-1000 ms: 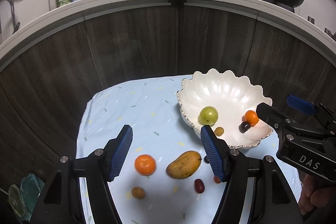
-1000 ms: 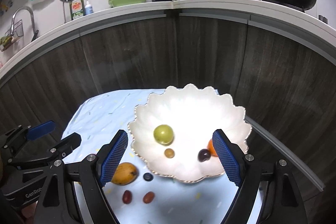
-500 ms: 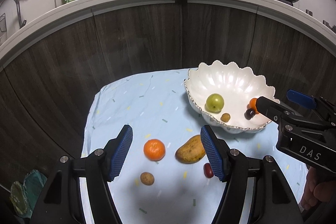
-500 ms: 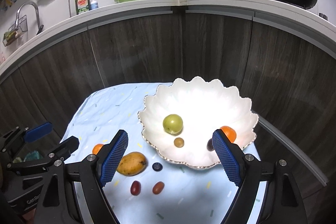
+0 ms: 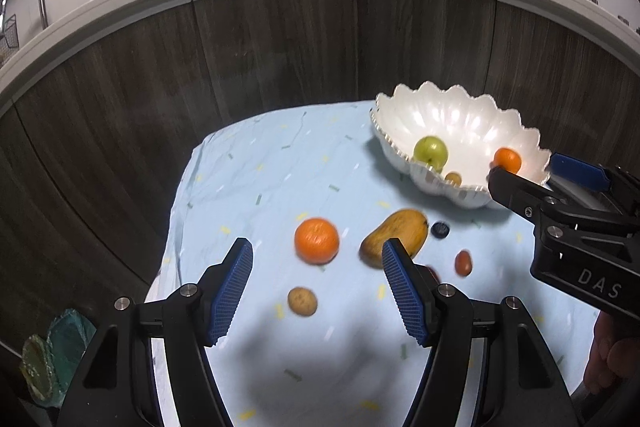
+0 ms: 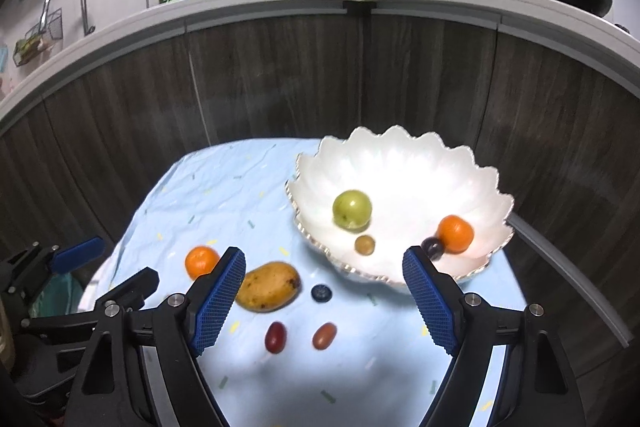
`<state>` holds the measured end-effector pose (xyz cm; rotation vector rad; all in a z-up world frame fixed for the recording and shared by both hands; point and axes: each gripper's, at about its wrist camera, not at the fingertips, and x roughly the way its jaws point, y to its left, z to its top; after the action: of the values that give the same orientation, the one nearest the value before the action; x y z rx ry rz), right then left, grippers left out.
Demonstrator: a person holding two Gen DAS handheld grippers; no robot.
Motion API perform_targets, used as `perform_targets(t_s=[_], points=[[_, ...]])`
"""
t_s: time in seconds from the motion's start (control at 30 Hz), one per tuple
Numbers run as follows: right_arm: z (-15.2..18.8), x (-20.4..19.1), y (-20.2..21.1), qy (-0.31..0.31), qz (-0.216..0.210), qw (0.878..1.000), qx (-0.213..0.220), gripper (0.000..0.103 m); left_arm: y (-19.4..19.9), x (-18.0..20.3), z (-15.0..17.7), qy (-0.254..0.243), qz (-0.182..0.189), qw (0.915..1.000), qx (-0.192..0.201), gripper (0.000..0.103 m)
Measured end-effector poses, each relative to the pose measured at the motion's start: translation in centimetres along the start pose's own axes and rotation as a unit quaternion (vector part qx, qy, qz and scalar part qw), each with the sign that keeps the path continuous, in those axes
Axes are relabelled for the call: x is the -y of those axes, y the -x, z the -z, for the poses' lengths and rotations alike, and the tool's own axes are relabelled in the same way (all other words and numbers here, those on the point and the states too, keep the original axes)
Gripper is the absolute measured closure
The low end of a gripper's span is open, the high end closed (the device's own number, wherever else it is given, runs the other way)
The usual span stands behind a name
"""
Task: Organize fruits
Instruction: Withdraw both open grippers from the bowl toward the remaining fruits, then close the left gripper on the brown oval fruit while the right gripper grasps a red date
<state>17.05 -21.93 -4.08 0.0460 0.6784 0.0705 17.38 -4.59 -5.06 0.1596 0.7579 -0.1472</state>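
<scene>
On the pale blue cloth the sorting is judged to be partway done: 4 fruits lie in the white scalloped bowl, namely a green apple, a small brown fruit, an orange and a dark grape touching it. Outside the bowl are seen a loose orange, a mango, a blueberry, 2 reddish grapes and a small tan fruit. The left gripper is held open and empty above the cloth, with the loose orange and the tan fruit framed between its pads. The right gripper is likewise wide open and empty, the mango and blueberry lying ahead of it. A pick is judged to be in hand; next, a descent onto 1 fruit and a centred closing would be called for. The mango sits just beside the left gripper's right pad and might be nudged. Edges are blurred, so exact clearances cannot be told.
</scene>
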Motion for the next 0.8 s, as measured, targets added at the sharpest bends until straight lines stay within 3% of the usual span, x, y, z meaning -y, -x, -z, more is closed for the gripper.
perform_targets(t_s=[0.47,0.8], points=[[4.4,-2.8,-3.1,0.029,-0.016,0.999,-0.038,0.031,-1.7,-1.5,4.0,-0.012,-0.006,0.9999,0.002,0.037],[5.6,-3.4,-4.9,0.039,-0.024,0.997,-0.059,0.038,-3.9,-1.4,5.2,-0.024,-0.005,0.9997,-0.008,0.039]])
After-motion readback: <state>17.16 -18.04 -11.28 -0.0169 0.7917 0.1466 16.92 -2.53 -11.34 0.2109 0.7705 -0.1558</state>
